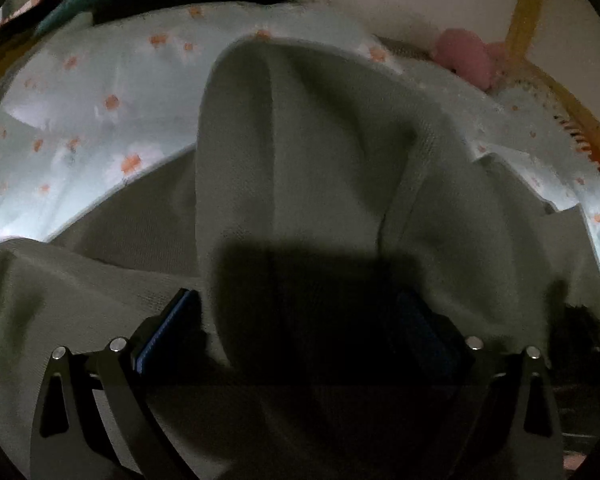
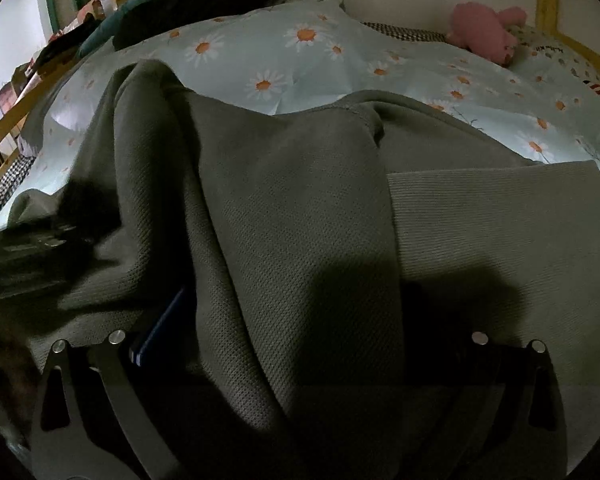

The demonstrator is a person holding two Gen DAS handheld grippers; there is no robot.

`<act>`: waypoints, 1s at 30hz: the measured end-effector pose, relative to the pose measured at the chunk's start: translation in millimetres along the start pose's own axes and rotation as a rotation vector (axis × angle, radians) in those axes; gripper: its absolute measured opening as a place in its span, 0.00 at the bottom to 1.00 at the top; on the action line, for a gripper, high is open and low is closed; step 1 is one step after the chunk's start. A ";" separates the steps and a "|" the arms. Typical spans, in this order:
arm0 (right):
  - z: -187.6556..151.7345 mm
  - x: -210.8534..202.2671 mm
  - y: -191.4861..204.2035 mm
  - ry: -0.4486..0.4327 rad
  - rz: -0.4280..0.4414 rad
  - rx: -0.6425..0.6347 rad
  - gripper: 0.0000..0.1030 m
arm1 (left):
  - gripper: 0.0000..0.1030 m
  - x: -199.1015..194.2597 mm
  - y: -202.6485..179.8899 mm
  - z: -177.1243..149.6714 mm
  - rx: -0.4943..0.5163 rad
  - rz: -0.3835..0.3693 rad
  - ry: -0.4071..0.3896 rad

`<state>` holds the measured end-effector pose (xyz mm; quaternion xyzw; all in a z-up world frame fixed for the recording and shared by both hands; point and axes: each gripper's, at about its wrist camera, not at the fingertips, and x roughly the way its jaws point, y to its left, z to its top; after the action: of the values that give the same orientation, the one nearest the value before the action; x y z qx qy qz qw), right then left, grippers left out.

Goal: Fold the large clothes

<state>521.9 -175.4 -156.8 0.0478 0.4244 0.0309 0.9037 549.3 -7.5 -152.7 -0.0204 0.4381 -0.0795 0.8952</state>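
While the bed [image 2: 340,60] in its daisy-print cover stretches ahead of both grippers, your grey-green sweatshirt [image 2: 300,208] lies heaped on it, bunched right up against the fingers. Expect it to be thick, soft and floppy: it will sag and drag rather than slide, so take it at the firmer ribbed hem [image 2: 500,220], ahead and right of the right gripper [image 2: 308,344]. That gripper stands wide with a fold draped between its fingers; whether it pinches, you cannot tell. Your left gripper [image 1: 300,328] is likewise spread around a raised fold, not visibly clamping.
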 end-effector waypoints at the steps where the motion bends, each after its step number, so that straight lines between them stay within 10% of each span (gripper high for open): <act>1: -0.7 -7.0 -1.5 -0.004 0.020 0.017 0.97 | 0.96 1.4 1.2 -2.6 -0.001 0.005 -0.020; 9: 2.1 -114.0 -106.3 -0.098 0.145 0.120 0.97 | 0.96 -1.3 -1.9 -7.3 0.011 0.026 -0.069; 17: -3.2 -96.4 -239.1 0.016 0.226 0.386 0.97 | 0.96 -2.0 -3.5 -7.8 0.014 0.029 -0.070; 21: -8.8 -55.5 -242.3 0.147 0.393 0.395 0.97 | 0.96 -2.3 -3.3 -7.1 0.016 0.032 -0.071; 25: -5.5 -36.0 -209.8 0.184 0.274 0.236 0.98 | 0.96 -3.2 -4.5 -7.6 0.017 0.034 -0.073; 30: 9.6 -46.6 -182.0 0.134 0.482 0.220 0.43 | 0.96 -3.4 -4.1 -7.3 0.018 0.037 -0.074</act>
<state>502.3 -361.3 -135.6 0.2431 0.4605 0.2018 0.8296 540.9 -10.8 -154.1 -0.0072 0.4041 -0.0660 0.9123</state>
